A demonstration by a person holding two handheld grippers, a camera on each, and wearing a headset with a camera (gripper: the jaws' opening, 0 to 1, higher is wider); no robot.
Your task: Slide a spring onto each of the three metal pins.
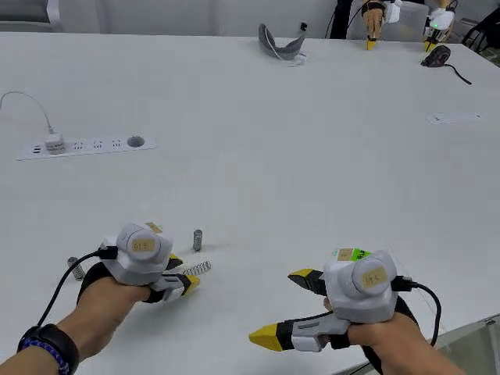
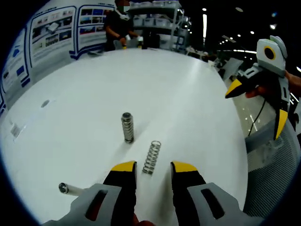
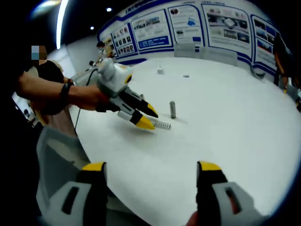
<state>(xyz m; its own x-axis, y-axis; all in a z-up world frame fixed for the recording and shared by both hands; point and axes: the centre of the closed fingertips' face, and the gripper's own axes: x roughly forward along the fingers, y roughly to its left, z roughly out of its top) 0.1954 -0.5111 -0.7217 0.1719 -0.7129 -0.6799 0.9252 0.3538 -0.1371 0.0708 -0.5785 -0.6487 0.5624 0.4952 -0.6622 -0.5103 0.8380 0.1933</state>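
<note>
Spring (image 2: 152, 155) lies flat on the table (image 1: 312, 156), its near end between the tips of the left gripper (image 2: 154, 166), whose jaws stand part open around it and grip nothing. Just beyond it 1 pin (image 2: 127, 127) stands upright and looks already coiled. A bare pin (image 2: 68, 189) lies to the left. The right gripper (image 3: 151, 165) is spread wide and empty, off to the side.

The step in hand looks like picking up the spring. Close gently on its near end so the coils do not squash, and leave the far end free to go over a pin.

Bare table stretches ahead, with plenty of room. The near edge (image 1: 469, 326) runs close by the right gripper, so work away from it.
</note>
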